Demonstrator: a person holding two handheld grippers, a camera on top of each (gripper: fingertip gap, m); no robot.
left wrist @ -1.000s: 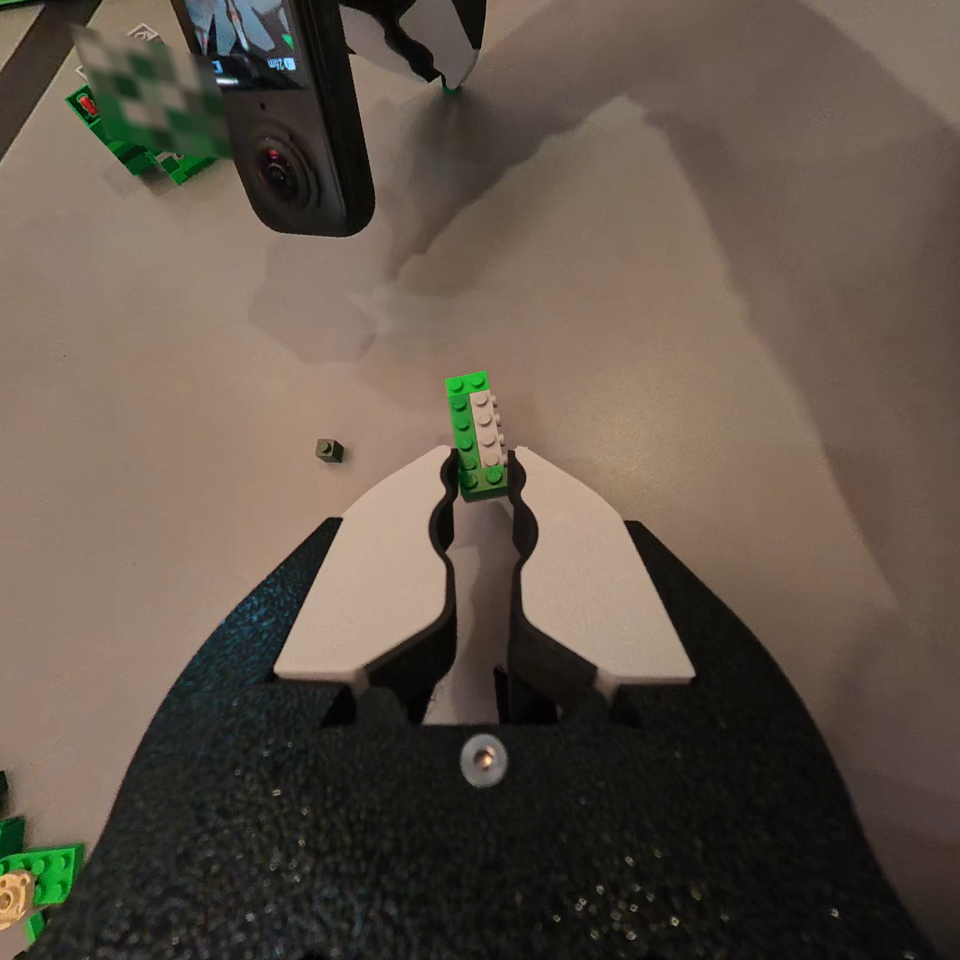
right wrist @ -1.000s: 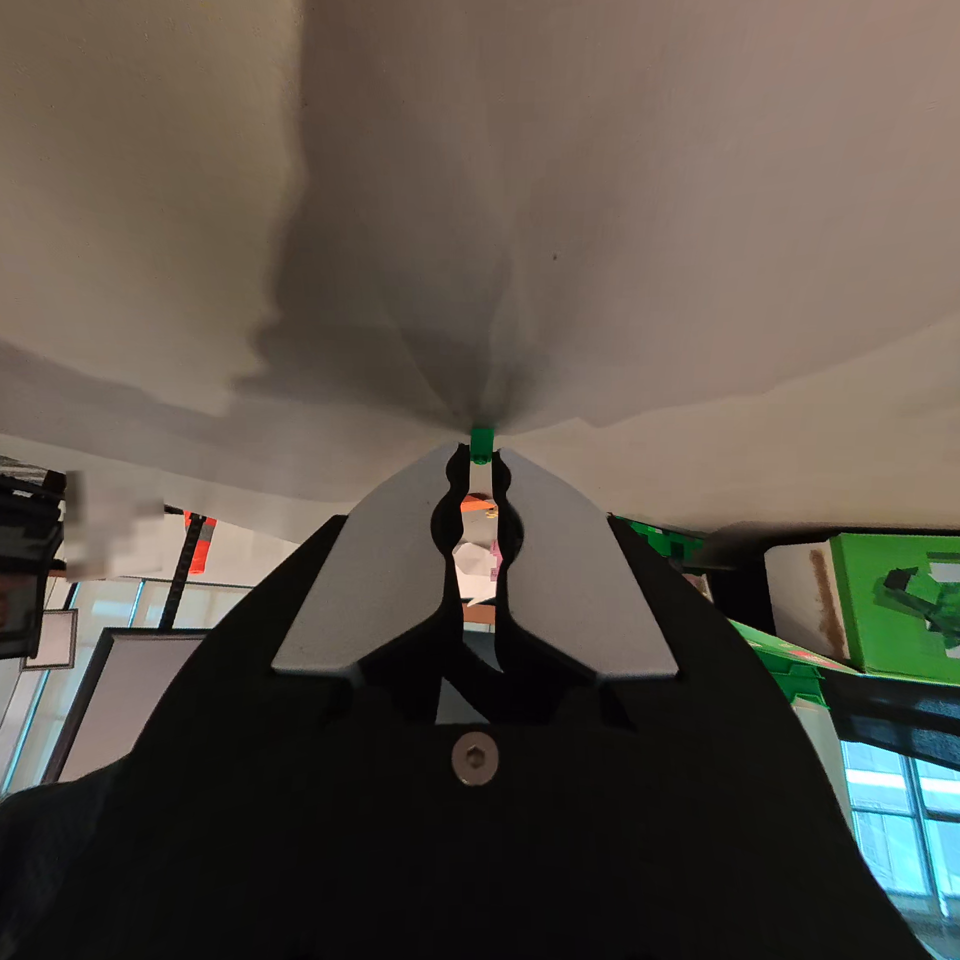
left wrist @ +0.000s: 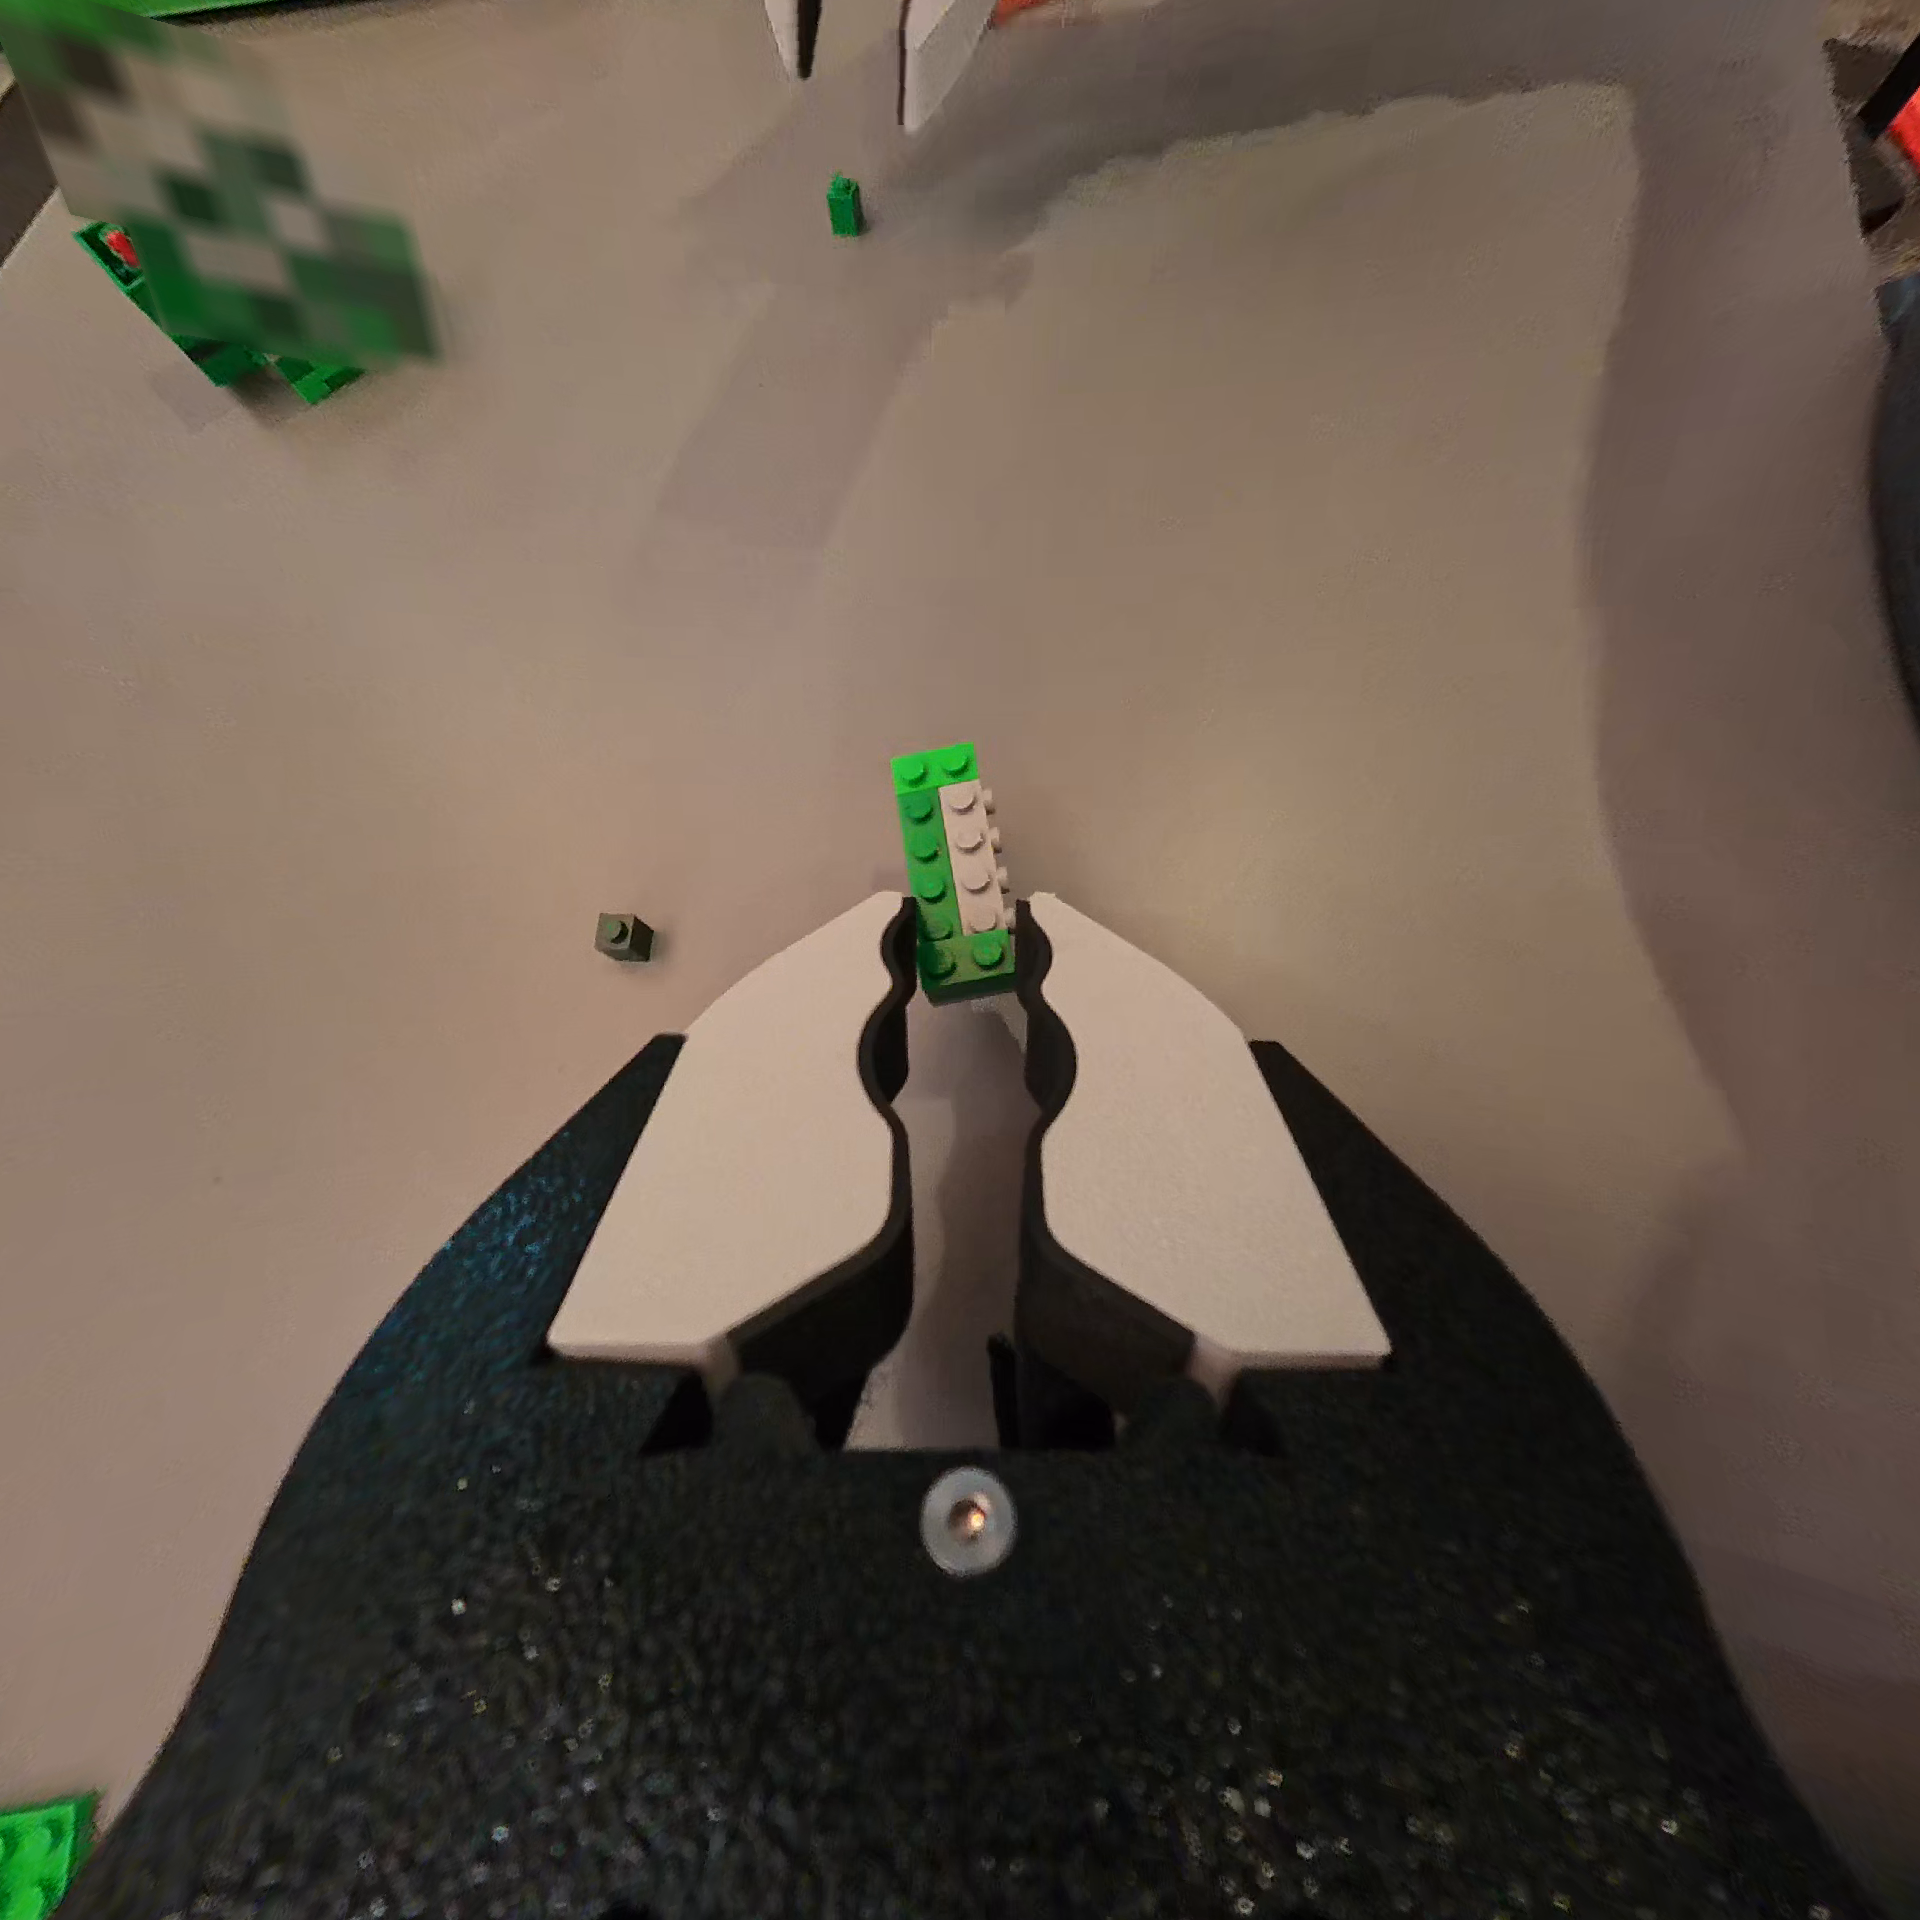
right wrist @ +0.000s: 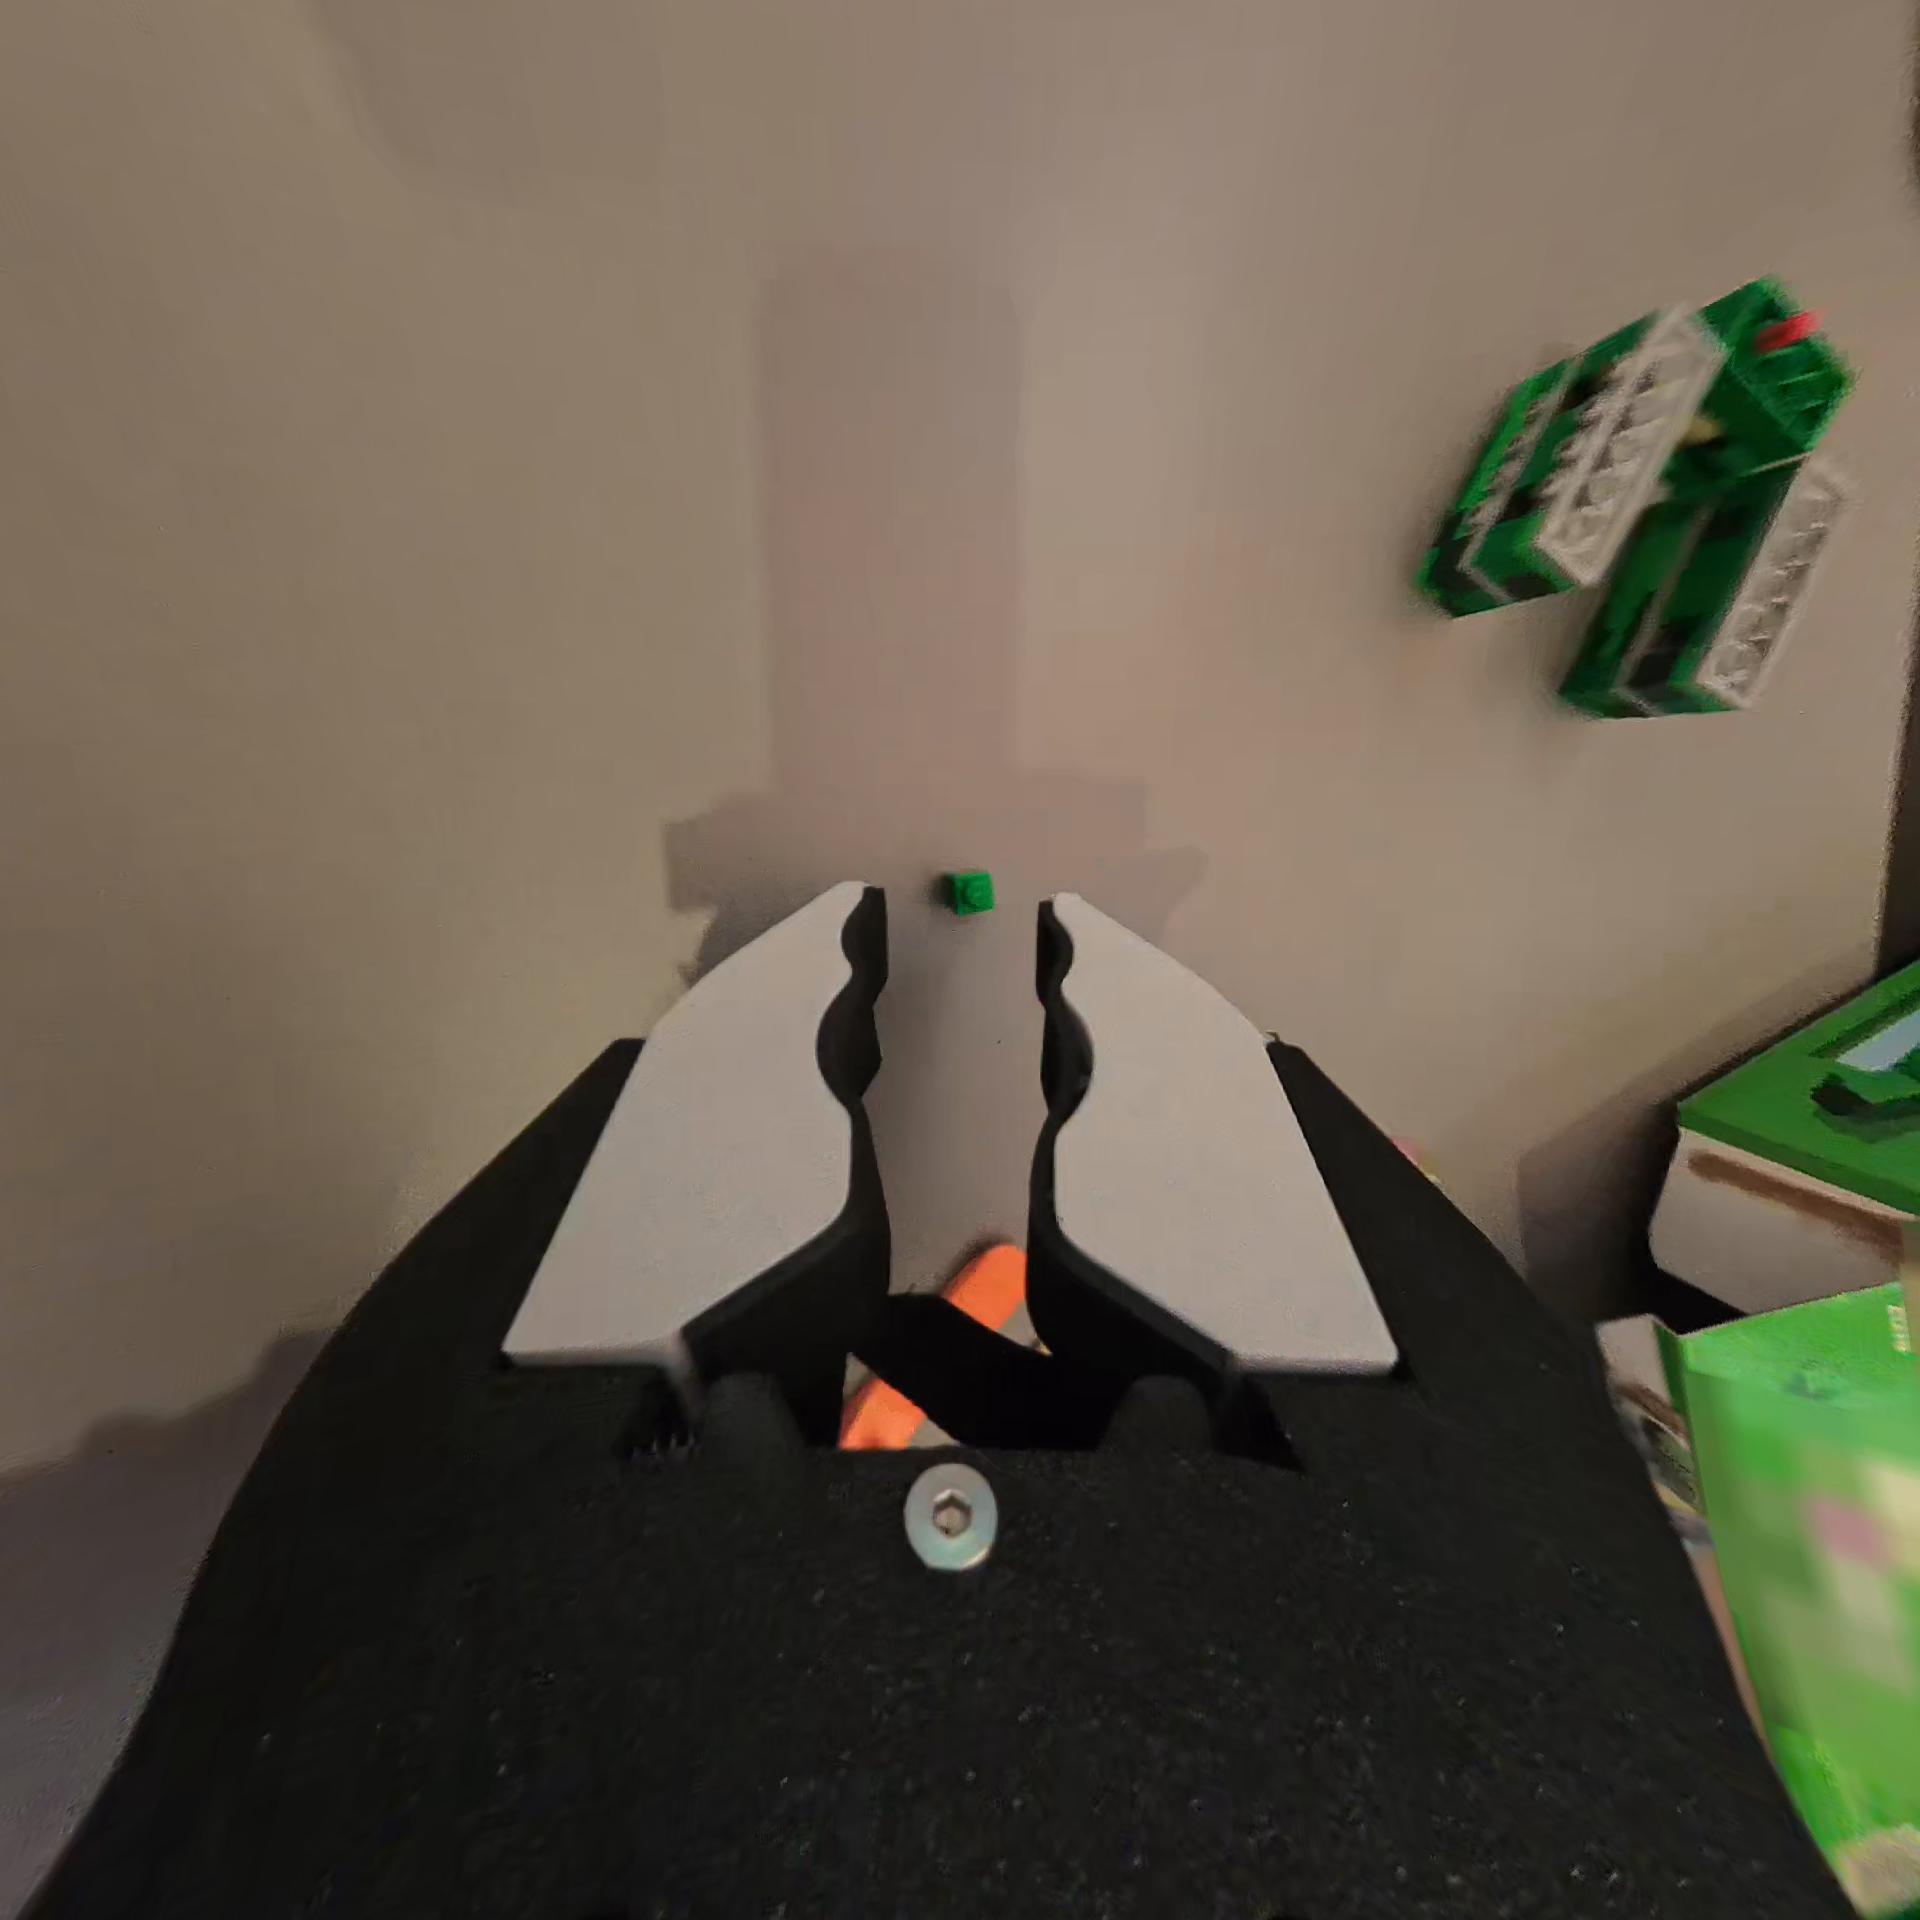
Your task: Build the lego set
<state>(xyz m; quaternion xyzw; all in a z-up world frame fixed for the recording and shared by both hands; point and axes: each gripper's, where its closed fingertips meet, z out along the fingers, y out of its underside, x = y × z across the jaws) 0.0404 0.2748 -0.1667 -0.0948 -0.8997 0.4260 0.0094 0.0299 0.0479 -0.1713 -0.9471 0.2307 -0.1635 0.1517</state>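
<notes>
Two grippers in play. Left gripper (left wrist: 966,914) is clamped on a green-and-grey brick stack (left wrist: 956,868) at frame centre, stack poking up past the fingertips. Dark single-stud piece (left wrist: 624,937) sits on the table (left wrist: 1299,623) just left of it. Right gripper (right wrist: 961,909) has its jaws apart, holding nothing; small green piece (right wrist: 967,891) lies on the table just beyond the tips. Blurred green build (right wrist: 1642,509) upper right.

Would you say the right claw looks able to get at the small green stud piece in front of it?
Probably yes: the right claw is open and empty, and the small green piece lies on bare table just beyond its tips, with nothing between.
</notes>
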